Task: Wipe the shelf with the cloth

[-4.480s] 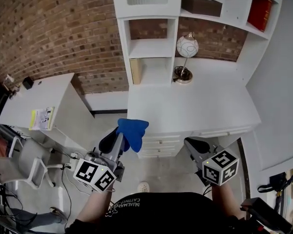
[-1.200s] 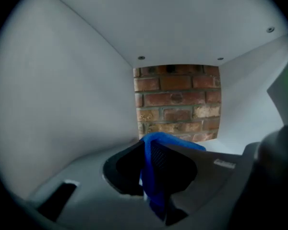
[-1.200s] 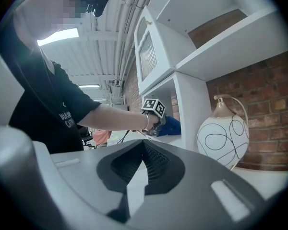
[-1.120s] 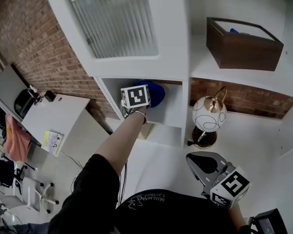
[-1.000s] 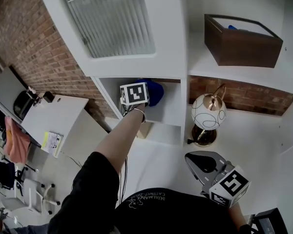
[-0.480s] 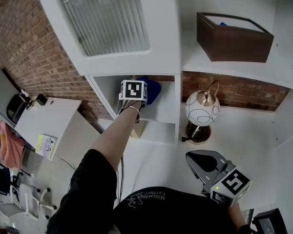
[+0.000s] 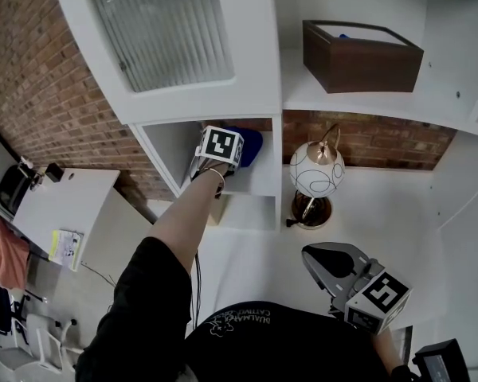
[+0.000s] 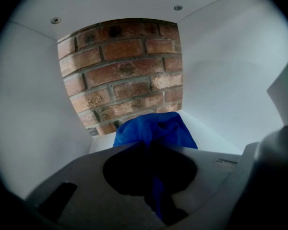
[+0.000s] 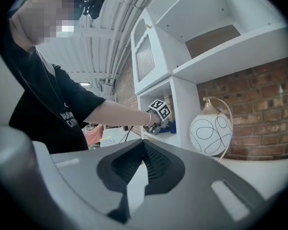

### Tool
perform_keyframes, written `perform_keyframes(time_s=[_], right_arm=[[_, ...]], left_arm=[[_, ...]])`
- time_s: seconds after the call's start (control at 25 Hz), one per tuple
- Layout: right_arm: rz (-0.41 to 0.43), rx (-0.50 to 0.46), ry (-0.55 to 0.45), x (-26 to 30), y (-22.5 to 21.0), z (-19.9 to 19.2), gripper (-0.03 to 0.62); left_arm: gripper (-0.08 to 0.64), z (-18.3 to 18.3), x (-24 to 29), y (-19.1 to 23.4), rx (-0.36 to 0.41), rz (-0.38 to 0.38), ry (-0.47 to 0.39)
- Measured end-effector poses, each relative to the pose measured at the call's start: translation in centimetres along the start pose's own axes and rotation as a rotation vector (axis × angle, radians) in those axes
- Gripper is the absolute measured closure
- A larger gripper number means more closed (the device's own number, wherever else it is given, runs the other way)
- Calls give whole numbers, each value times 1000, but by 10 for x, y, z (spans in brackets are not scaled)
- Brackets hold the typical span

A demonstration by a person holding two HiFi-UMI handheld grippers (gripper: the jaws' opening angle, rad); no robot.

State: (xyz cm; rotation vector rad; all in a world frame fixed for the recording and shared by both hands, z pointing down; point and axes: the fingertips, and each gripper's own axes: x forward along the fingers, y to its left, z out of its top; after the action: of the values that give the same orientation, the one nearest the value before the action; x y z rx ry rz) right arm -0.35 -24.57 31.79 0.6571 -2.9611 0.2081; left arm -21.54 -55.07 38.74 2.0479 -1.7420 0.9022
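A blue cloth (image 7: 250, 143) lies bunched on the white floor of the shelf cubby (image 7: 256, 183), close to its brick back wall. My left gripper (image 7: 236, 153) reaches into the cubby, its marker cube covering the jaws in the head view. In the left gripper view the left gripper (image 8: 151, 150) is shut on the blue cloth (image 8: 153, 128), which spreads ahead onto the cubby floor (image 8: 216, 131). My right gripper (image 7: 328, 261) hangs low over the desk top, shut with nothing in it. The right gripper (image 9: 137, 178) view shows the left arm stretched to the cubby.
A globe lamp (image 7: 317, 169) stands on the desk top (image 7: 382, 213) right of the cubby. A brown box (image 7: 360, 52) sits on the shelf above. A ribbed glass door (image 7: 166, 30) closes the cabinet over the cubby. A side table (image 7: 60, 205) stands at the left.
Since 4.5 s ago the left gripper has risen from below the desk into the cubby with the cloth. Over the last second it stays there; the right gripper barely moves.
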Motion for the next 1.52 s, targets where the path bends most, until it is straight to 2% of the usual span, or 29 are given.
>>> perform_keyframes(time_s=[0.24, 0.44, 0.56, 0.68, 0.76, 0.88, 0.96, 1.0, 1.04, 1.16, 1.24, 1.4, 1.52], right_arm=[[-59, -2, 9, -15, 9, 1, 583], [-141, 6, 24, -36, 10, 1, 584], [-174, 19, 34, -46, 13, -1, 584], [-201, 28, 57, -54, 18, -2, 583], [-213, 23, 64, -56, 22, -2, 583], [-214, 9, 65, -55, 28, 1, 584], [-201, 1, 64, -51, 34, 3, 584], [-190, -4, 64, -49, 38, 4, 583], [-177, -9, 62, -46, 41, 6, 584], [-140, -24, 46, -35, 50, 12, 583], [-118, -42, 33, -27, 57, 16, 584], [-85, -61, 35, -18, 68, 16, 583], [-83, -13, 72, -19, 73, 12, 584]], left_arm=[[537, 9, 3, -30, 55, -82, -15], [537, 18, 7, -54, 91, -126, -15], [537, 23, 7, -74, 112, -196, -32], [532, 29, 2, -95, 149, -263, -86], [532, 32, -2, -99, 138, -266, -134], [532, 38, -12, -91, 41, -271, -212], [532, 40, -23, -77, -5, -251, -266], [532, 40, -30, -66, -12, -218, -288], [532, 38, -37, -51, -14, -160, -296], [532, 22, -50, -2, -42, 53, -251], [532, 9, -55, 20, -82, 133, -223], [537, -17, -57, 45, -152, 179, -162], [537, -25, -54, 52, -168, 165, -127]])
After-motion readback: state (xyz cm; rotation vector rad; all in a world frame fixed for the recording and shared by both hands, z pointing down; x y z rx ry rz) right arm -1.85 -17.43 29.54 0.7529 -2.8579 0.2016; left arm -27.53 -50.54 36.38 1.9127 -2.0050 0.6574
